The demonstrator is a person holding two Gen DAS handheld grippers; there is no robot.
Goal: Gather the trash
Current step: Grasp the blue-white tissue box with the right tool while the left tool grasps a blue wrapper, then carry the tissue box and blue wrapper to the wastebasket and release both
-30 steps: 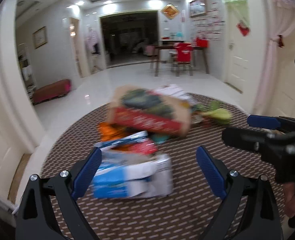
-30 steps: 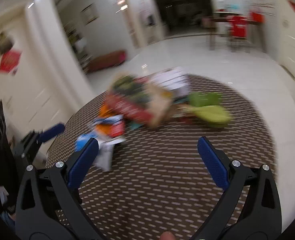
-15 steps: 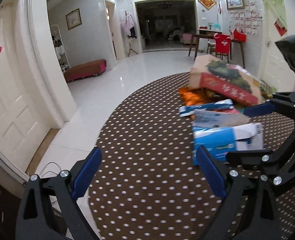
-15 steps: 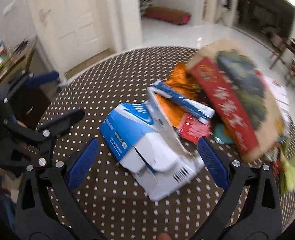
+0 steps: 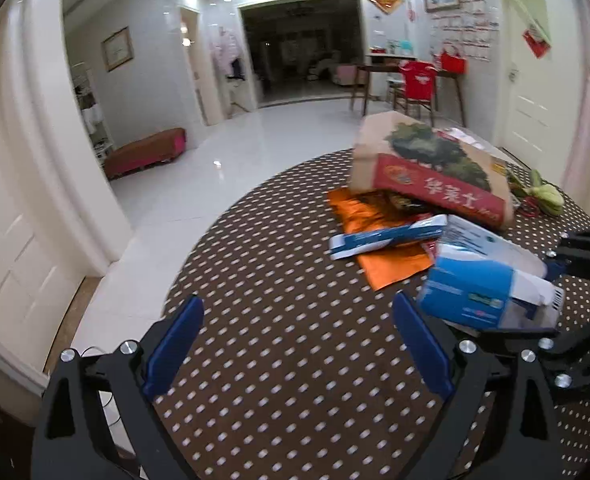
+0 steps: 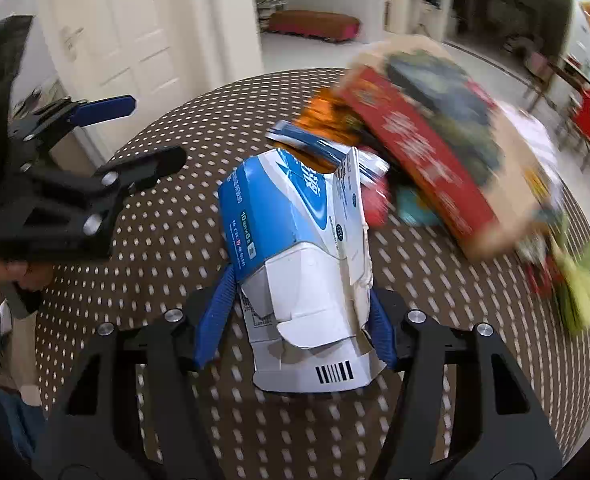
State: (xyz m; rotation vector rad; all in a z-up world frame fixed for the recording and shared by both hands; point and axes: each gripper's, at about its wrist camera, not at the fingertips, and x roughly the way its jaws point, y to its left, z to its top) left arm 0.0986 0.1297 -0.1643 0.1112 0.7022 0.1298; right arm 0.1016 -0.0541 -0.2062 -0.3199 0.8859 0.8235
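A pile of trash lies on a round brown dotted table (image 5: pixel 287 320). My right gripper (image 6: pixel 301 320) is shut on a torn blue and white carton (image 6: pixel 295 232), its blue pads pressed on both sides of the white end. The carton also shows in the left wrist view (image 5: pixel 479 284) at the right. My left gripper (image 5: pixel 295 344) is open and empty over bare tablecloth, left of the carton. It shows in the right wrist view (image 6: pixel 107 136) at the left. Behind the carton lie a large red and tan box (image 5: pixel 431 176), an orange wrapper (image 5: pixel 379 240) and a blue and white packet (image 5: pixel 387 236).
Green vegetable scraps (image 6: pixel 579 284) lie at the table's far right edge. The table edge (image 5: pixel 199 248) drops to a white tiled floor (image 5: pixel 223 160). A red bench (image 5: pixel 143 152) stands by the left wall. A wooden table with a red chair (image 5: pixel 415 80) stands far back.
My right gripper has moved in on the blue and white carton and shut on its white end. My left gripper has stayed open and swung slightly back toward the pile.
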